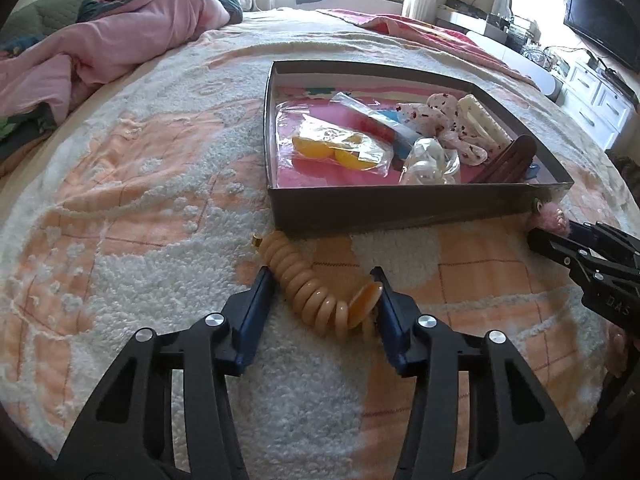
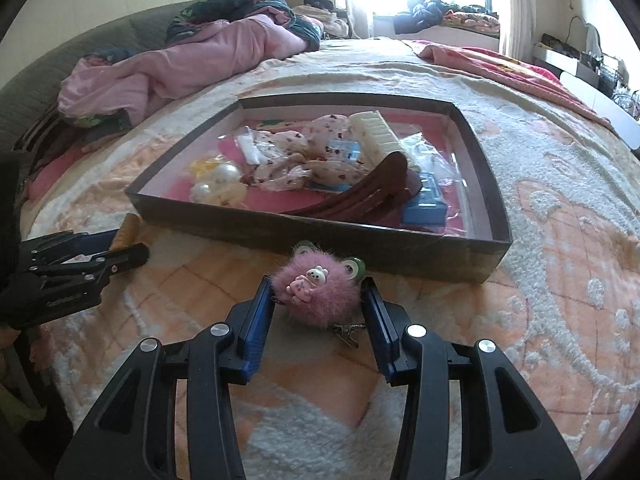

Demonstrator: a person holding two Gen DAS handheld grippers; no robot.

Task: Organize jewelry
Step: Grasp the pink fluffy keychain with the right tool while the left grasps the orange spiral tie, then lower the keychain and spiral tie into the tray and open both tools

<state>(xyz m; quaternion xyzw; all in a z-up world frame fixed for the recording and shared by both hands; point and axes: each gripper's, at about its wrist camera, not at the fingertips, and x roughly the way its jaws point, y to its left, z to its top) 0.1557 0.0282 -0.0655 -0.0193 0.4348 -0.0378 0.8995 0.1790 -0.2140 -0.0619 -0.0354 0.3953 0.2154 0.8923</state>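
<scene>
A coiled hair tie (image 1: 316, 288), a spiral of glossy peach plastic, lies on the bed (image 1: 152, 216) just near of the box (image 1: 400, 204). It is bracketed by the left tongs (image 1: 320, 292), whose blue pads (image 1: 256, 308) stand against its two ends: the right pad is seen touching the flattened end coil, while the left contact cannot be told for certain. The coil is judged light, springy and rather slick; it would best be pinched across the bunched middle coils, since a hold on the ends may let it stretch or flip out.

At the right tongs (image 2: 318, 300) a fluffy pink clip (image 2: 316, 294), topped with a small hard figure and backed by a metal clasp, sits between the pads (image 2: 260, 316). The fur is met on both sides, so a soft grip is judged to be in place. It should be nearly weightless and compressible, with the fur yielding before the hard core is felt; a firmer squeeze low on the puff would be safer.

In the shallow cardboard box lie a brown claw clip (image 2: 360, 192), a cream comb (image 2: 376, 136), a floral scrunchie (image 2: 296, 156) and crinkly clear bags (image 1: 340, 144).
</scene>
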